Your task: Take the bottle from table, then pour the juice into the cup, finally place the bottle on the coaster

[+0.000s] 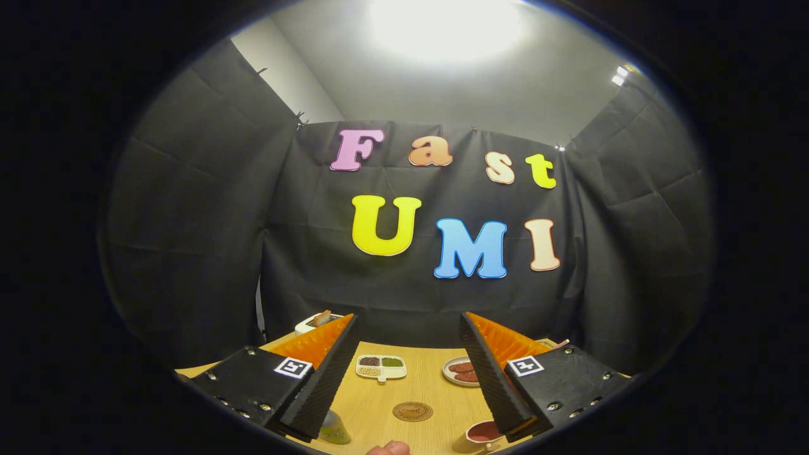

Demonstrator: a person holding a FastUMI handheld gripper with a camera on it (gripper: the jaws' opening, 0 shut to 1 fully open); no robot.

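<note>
My gripper (407,319) is open and held above the wooden table (430,385), with nothing between its fingers. Below the left finger a pale green bottle (333,430) pokes out, mostly hidden by that finger. Under the right finger stands a cup (481,435) with a reddish inside, partly covered. Between the two fingers, on the table, lies a round brown coaster (412,411). A fingertip of a person's hand (389,448) shows at the near edge of the table.
Beyond the coaster sit a white divided dish (381,367) with dark, green and pale fillings and a plate (462,371) with reddish-brown pieces. A white appliance (314,322) stands at the table's far left, behind the left finger.
</note>
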